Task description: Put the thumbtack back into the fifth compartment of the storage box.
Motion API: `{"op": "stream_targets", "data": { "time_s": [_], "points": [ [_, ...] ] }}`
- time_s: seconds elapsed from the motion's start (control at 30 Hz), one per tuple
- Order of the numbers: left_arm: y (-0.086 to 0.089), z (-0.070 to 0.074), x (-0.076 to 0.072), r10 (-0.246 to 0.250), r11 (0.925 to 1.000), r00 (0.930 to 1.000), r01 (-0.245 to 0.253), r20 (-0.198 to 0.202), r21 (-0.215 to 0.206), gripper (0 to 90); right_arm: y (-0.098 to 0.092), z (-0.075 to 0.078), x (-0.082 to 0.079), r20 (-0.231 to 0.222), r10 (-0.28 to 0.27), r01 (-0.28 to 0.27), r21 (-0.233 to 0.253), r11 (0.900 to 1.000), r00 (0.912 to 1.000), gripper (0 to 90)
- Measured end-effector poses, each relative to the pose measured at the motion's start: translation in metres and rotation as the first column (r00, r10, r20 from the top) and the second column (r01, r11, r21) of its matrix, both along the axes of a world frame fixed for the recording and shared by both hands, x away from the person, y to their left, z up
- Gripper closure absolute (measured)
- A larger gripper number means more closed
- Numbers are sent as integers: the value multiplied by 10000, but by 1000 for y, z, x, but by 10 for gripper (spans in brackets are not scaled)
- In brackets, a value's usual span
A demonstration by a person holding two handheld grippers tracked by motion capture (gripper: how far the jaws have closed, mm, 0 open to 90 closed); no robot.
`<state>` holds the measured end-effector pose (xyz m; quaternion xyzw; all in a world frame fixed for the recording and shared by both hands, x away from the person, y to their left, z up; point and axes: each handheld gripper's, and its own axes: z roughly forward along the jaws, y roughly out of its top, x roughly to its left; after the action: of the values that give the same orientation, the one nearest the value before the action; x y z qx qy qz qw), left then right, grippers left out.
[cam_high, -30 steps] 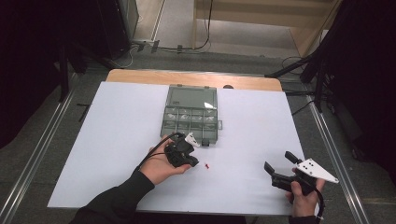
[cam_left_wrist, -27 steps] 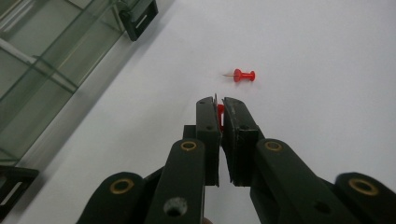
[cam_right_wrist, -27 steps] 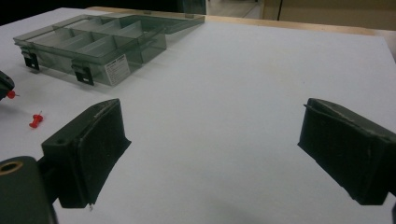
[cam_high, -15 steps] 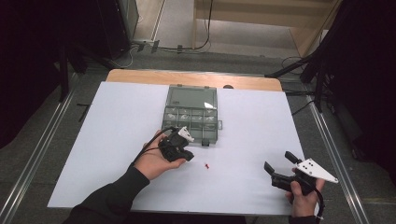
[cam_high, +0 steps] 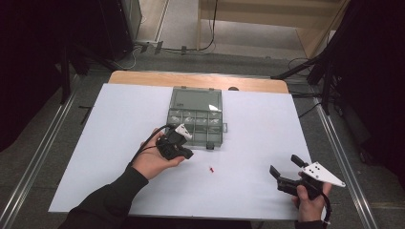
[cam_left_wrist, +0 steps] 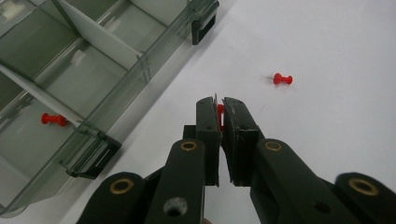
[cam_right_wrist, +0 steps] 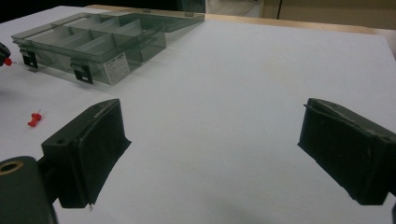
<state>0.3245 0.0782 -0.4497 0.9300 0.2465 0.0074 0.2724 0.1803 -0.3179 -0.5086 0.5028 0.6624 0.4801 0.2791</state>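
Observation:
A clear grey compartment box (cam_high: 196, 117) lies open at the table's middle, and one red pushpin (cam_left_wrist: 53, 119) rests in a near compartment. My left gripper (cam_high: 187, 153) hovers just off the box's front edge, shut on a second red pushpin (cam_left_wrist: 220, 112) that peeks out between the black jaws (cam_left_wrist: 220, 105). A third red pushpin (cam_high: 211, 169) lies loose on the white sheet to the right of that gripper, also visible as the loose pushpin (cam_left_wrist: 282, 79). Near the front right, my right gripper (cam_high: 283, 164) is held wide open with nothing between its pads (cam_right_wrist: 215, 140).
A white sheet (cam_high: 267, 124) covers the table, with a wooden strip (cam_high: 200, 80) along the far edge. The box's lid (cam_high: 197, 99) lies flat behind it and its latches (cam_right_wrist: 84, 72) face the front. Dark stands and cables sit on the floor around the table.
My left hand has drawn back from the loose pushpin, moving left and toward the box with its jaws shut. The right gripper has stayed in place, open.

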Motion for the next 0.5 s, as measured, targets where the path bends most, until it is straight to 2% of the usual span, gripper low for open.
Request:
{"op": "stream_targets", "data": {
  "time_s": [0.5],
  "points": [
    [12, 9, 9, 442, 9990, 9987, -440, 247, -90, 849, 0, 0, 0, -24, -21, 21, 0, 10000, 10000, 75]
  ]
}}
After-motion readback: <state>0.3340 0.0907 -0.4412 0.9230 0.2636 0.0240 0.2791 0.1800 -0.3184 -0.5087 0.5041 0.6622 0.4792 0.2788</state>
